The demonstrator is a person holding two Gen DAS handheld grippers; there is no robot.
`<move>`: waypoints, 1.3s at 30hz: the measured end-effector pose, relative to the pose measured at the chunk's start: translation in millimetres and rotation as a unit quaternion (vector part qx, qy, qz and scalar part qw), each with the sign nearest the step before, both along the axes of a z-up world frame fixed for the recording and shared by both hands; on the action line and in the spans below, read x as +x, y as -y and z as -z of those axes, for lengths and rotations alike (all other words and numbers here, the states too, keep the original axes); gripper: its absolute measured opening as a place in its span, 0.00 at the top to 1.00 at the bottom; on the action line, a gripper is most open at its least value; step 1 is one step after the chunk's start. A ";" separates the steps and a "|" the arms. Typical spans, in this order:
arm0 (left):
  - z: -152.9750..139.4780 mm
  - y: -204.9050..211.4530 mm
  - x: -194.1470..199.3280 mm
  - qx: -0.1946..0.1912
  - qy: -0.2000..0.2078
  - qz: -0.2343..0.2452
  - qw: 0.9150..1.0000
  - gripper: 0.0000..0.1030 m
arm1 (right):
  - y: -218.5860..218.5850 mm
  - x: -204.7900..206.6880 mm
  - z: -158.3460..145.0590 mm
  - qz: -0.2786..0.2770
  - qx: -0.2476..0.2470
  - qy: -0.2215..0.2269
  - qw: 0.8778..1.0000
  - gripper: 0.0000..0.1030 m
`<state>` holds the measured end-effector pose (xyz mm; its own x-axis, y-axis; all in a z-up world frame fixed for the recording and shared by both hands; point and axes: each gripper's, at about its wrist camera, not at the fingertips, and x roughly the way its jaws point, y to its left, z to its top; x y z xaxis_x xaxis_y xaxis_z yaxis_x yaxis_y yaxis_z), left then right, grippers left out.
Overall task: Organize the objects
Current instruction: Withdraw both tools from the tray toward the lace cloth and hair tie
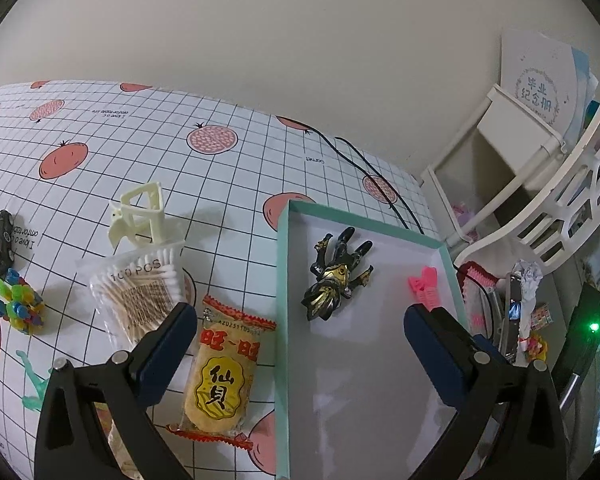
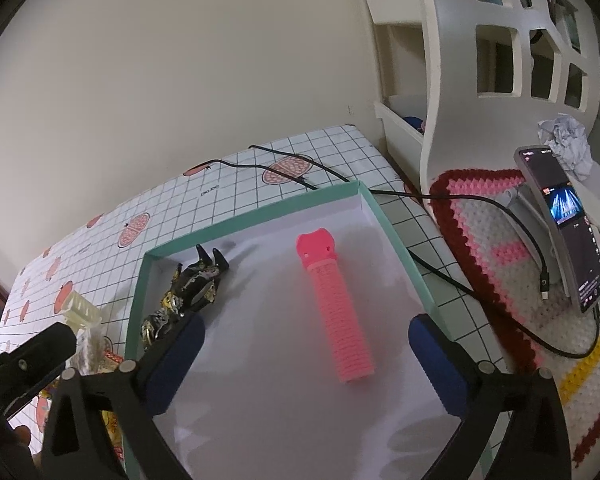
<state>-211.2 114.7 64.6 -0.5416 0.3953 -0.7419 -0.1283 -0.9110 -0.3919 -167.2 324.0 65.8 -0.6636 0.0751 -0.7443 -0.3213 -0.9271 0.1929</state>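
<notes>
Both tongs spread, holding nothing; teal-rimmed white tray (image 1: 284, 280) already holds the black-and-gold action figure (image 1: 334, 280) and pink ribbed hair roller (image 2: 336, 312); next candidate looks like the orange-wrapped rice cracker packet (image 1: 220, 376); it lies just left of the tray, long axis pointing away from you, between your left tongs' (image 1: 300, 328) fingers; right tongs (image 2: 304, 336) hover over the tray, farther off; use left.
</notes>
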 end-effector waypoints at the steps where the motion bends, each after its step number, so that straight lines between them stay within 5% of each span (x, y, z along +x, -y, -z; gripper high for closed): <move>1: 0.1 0.4 0.1 0.000 0.001 0.001 1.000 0.00 | 0.2 -0.1 -0.2 0.000 0.001 0.000 1.000 0.00; 19: -2.5 2.7 1.8 -0.025 -0.007 -0.012 1.000 0.00 | 5.3 -0.1 -7.1 -0.011 0.002 -0.005 1.000 0.00; 26: -21.6 8.6 14.3 -0.058 -0.051 -0.005 0.997 0.00 | 20.2 4.6 -26.5 -0.033 0.014 -0.016 0.999 0.00; 34: -47.2 35.2 26.0 -0.060 -0.084 -0.017 0.995 0.00 | 43.0 13.3 -43.3 -0.058 0.008 -0.024 0.998 0.00; 39: -51.8 65.5 24.0 -0.067 -0.061 -0.032 0.995 0.00 | 65.5 12.1 -48.2 -0.082 0.004 -0.023 0.996 0.00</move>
<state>-187.2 49.2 116.4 -0.6512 0.2596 -0.7131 -0.1072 -0.9617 -0.2522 -155.1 258.5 114.0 -0.7014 -0.0306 -0.7121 -0.1564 -0.9681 0.1956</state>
